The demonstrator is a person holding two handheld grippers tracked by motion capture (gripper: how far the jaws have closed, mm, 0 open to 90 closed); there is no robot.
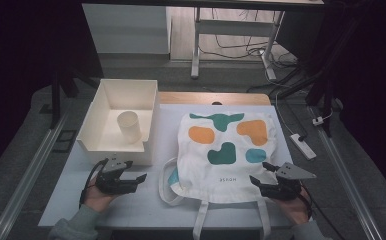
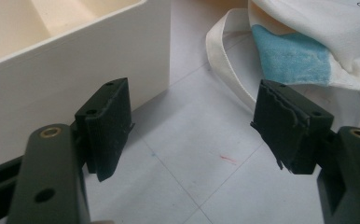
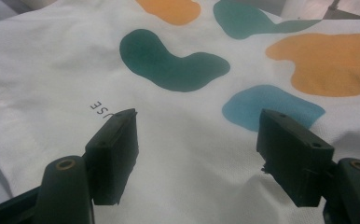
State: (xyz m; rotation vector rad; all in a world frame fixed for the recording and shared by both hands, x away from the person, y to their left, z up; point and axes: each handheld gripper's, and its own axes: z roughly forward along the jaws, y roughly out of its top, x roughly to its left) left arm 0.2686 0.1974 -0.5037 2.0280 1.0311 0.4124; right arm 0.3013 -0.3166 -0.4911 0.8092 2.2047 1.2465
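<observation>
On table (image 1: 146, 200): tote bag (image 1: 221, 150) flat | right gripper (image 1: 263, 181) open above it

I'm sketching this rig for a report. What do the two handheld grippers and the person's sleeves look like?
The left gripper and right gripper are black, each with two flat rectangular jaws, a grey three-cornered plate on top and a black trailing cable. The sleeves are grey-green.

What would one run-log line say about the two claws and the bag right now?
left claw: open, over bare table beside box | right claw: open, over tote bag | bag: flat, unheld | cup: in box
</observation>
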